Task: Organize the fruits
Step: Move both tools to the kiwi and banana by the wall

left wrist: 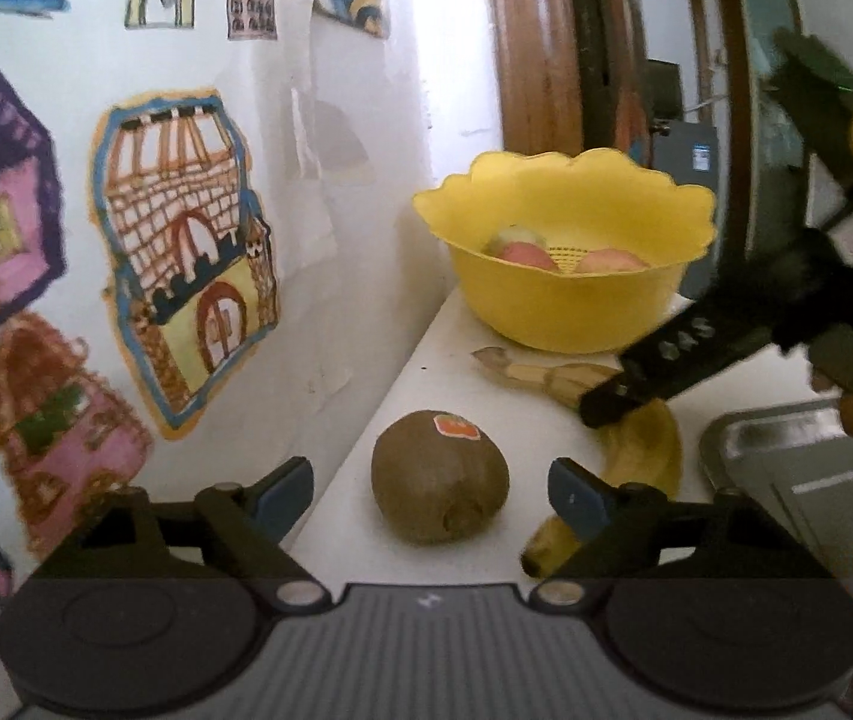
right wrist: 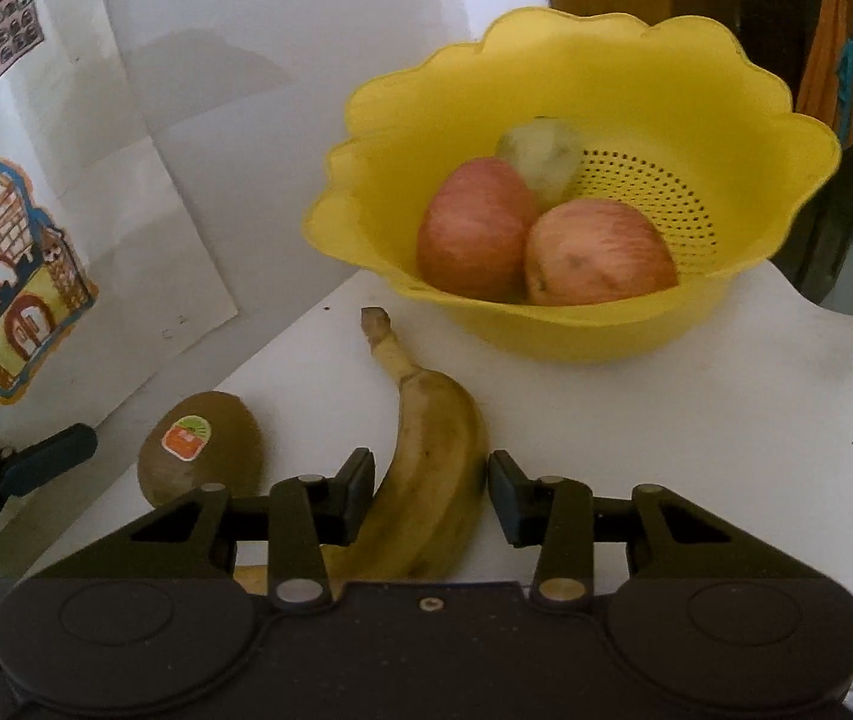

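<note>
right gripper point(right wrist: 431, 495) fingers spread, straddling banana point(right wrist: 426, 480), small gaps. left gripper point(left wrist: 431, 495) fingers wide around kiwi point(left wrist: 439, 476). apples in yellow bowl point(right wrist: 636, 78).

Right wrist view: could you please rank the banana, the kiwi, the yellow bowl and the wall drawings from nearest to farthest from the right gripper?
1. Banana: between the open jaws of the right gripper.
2. Kiwi: just left of the jaws, on the white table.
3. Yellow bowl: ahead, holding two apples.
4. Wall drawings: far left, behind the table.
</note>
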Demonstrator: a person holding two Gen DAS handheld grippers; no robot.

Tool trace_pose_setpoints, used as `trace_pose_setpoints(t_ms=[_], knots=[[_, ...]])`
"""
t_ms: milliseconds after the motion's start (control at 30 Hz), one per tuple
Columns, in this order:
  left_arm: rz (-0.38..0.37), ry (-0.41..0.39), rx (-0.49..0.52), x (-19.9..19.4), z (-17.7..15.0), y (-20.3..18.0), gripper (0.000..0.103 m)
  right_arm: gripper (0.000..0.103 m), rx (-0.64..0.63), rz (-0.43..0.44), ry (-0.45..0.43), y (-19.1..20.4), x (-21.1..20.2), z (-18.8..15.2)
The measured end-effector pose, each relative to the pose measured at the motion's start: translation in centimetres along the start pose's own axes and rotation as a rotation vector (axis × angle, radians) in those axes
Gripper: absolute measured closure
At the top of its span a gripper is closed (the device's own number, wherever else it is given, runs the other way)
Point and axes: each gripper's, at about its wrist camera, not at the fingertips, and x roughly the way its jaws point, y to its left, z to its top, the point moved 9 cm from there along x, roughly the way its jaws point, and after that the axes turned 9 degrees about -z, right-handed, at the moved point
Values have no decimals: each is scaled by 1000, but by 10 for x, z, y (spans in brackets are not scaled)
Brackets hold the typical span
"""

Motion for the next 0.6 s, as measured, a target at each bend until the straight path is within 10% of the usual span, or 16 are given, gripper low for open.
trace_pose_setpoints(t_ms=[600], knots=[[7, 98, -74, 39, -3, 7, 41, 54, 48, 21, -7, -11, -3, -7]])
